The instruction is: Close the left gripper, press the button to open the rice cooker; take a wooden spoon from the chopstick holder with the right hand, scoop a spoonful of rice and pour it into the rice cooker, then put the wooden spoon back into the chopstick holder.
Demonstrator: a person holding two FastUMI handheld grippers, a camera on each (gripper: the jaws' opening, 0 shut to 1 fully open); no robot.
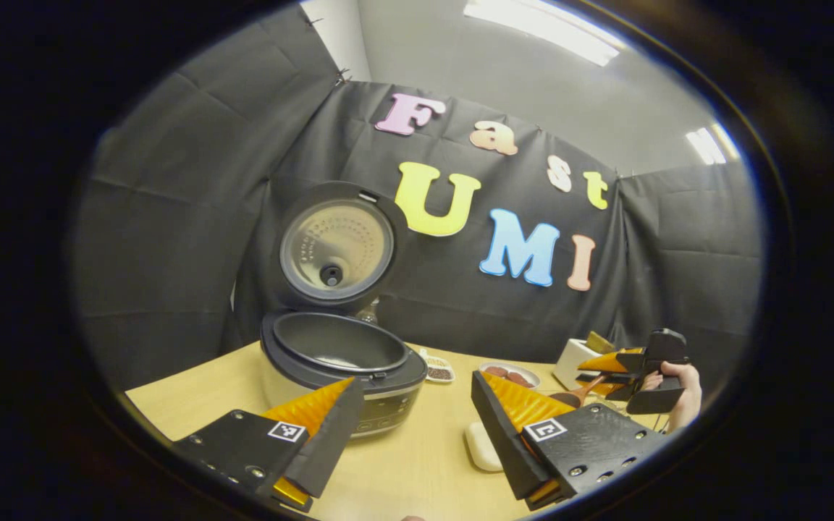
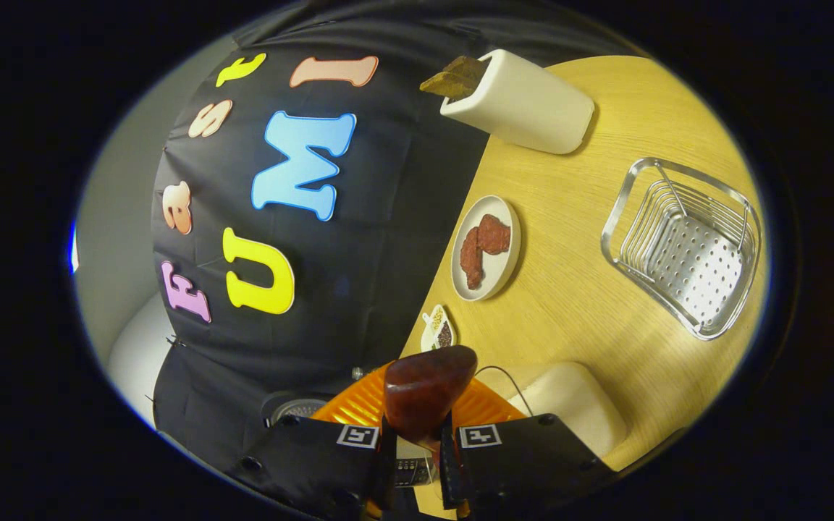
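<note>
Spoon [image 2: 428,394], dark wood, sits clamped between the two fingers of the right gripper [image 2: 417,441], bowl end sticking out forward. In the left gripper view, that gripper [image 1: 623,369] is at the far right beside the white holder [image 1: 575,360], with a hand [image 1: 681,394] behind it. Rice cooker [image 1: 341,362] stands open on the table [image 1: 424,463], lid upright, at the left. The left gripper [image 1: 413,427] hangs near it, fingers spread apart with nothing between them. A plate [image 2: 486,246] and a wire basket [image 2: 681,246] lie near the holder [image 2: 525,101].

You get bright, even light from ceiling panels [image 1: 544,29], soft shadows on the bench [image 2: 576,289], and strong fisheye bending at the edges.
</note>
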